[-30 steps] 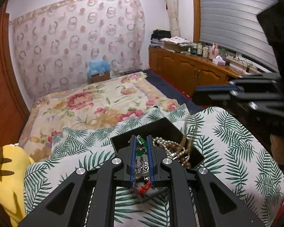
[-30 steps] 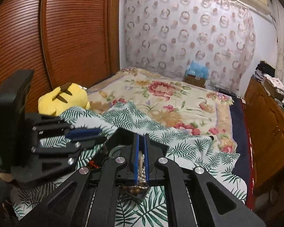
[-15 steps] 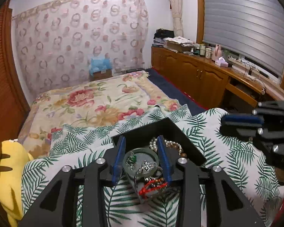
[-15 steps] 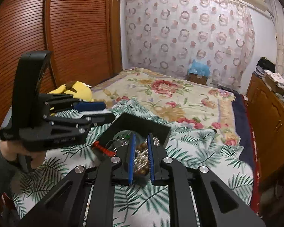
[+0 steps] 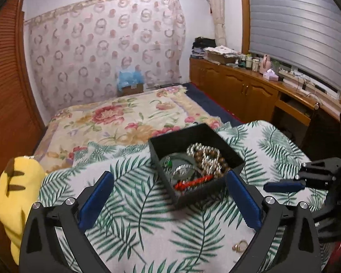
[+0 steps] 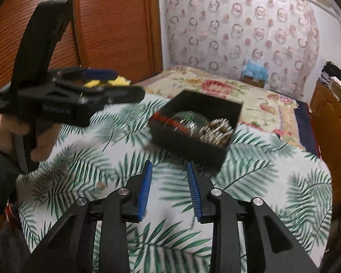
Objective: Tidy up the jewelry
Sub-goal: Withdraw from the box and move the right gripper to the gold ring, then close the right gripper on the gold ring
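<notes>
Blue-padded and black-framed, left gripper [image 5: 169,195] at the bottom of the left wrist view: jaws spread very wide, gripping nothing, pads well apart over the palm-leaf printed white cloth [image 5: 134,207]. Likewise the right gripper [image 6: 169,190] at the bottom of the right wrist view: jaws parted, a clear gap between the blue pads, nothing held.

Just inside the lower right of the left view, near the right-hand finger: a small gold ring [image 5: 239,246] lying loose on the cloth, well apart from the box. In the right view, at lower left of centre, a small pale speck [image 6: 99,184] on the cloth, probably the same ring, but too blurred to tell.

Further up, around frame centre in both views: a square black open-topped box [image 5: 233,157], resting on the cloth, beyond both sets of fingertips and touched by neither. Inside it, heaped together: a strand of white pearls and brown beads [image 5: 205,157] toward the right, a round green-tinted glass dish [image 5: 177,162] with small silvery pieces toward the left, a red beaded string [image 5: 193,180] along the near wall.

Beyond, a floral bedspread [image 5: 115,122]; at the left edge, a yellow plush toy [image 5: 13,195].

By judgement: most pieces already gathered in the box, so well along; the ring outside not yet put away, and possibly some sorting within the heap left.
</notes>
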Tool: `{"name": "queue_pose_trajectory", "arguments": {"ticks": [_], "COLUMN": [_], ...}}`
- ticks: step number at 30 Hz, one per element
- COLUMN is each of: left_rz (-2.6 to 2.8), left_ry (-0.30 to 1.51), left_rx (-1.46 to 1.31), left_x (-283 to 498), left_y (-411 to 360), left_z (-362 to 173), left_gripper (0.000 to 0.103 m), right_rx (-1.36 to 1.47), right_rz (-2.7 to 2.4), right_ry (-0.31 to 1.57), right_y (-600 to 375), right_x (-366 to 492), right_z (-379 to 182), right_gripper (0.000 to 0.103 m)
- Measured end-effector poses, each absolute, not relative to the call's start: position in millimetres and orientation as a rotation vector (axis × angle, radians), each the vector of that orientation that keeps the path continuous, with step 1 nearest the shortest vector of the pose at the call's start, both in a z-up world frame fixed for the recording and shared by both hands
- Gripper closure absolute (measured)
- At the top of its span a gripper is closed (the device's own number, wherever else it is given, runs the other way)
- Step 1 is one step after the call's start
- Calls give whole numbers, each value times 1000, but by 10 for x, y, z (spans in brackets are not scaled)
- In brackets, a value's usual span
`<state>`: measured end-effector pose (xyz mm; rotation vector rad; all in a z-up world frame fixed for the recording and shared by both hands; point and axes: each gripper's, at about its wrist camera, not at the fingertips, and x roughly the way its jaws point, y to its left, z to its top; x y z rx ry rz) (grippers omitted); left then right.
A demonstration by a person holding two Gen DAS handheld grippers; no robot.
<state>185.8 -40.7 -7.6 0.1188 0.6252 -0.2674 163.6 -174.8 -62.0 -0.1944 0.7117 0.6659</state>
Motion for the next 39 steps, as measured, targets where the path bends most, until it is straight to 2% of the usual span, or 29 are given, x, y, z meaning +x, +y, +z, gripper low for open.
{"name": "queue_pose_trajectory", "arguments": {"ticks": [4,7,19,20,22,23,26,27,30,32,34,35,37,39], "left_rz": [-265,-267,-319,-320,-341,-351,-376,-381,-392,-402,-408,-405,-409,-421], "left_ry": [650,696,847,856,859,859,851,849,859,864,869,867,860,858], "left_rx": [111,91,120,129,143,149,161,165,179,185,191,196,202,188], "left_x": [1761,1711,1411,1376,1284,1251,1161,1147,1117,1104,1107,1104,1091,1084], "left_y": [-372,-319,-181,-190,-215,-238,-299,-318,-388,-421,-440,-448,-465,-461], "left_z": [-222,-397,-899,-923,-953,-955,-956,-953,-982,-1004,-1023,-1025,-1014,-993], "left_gripper": [8,8,8,8,8,8,8,13,40,50,67,70,88,94], "right_rx": [-227,-245,-334,-348,-359,-358,-353,-350,-324,-310,-304,-304,-307,-304], "right_rz": [696,711,715,708,715,716,713,710,704,701,698,696,693,691], "right_ry": [742,765,847,849,839,842,844,843,833,827,823,821,817,813], "right_y": [-1674,-1631,-1470,-1463,-1463,-1468,-1500,-1515,-1575,-1605,-1624,-1630,-1639,-1639], "right_x": [1514,1440,1425,1415,1384,1391,1409,1424,1431,1436,1443,1443,1446,1453], "right_z": [-762,-879,-1122,-1142,-1140,-1138,-1127,-1117,-1077,-1046,-1022,-1013,-999,-988], "right_gripper": [67,62,62,64,78,81,81,81,81,81,81,81,81,81]}}
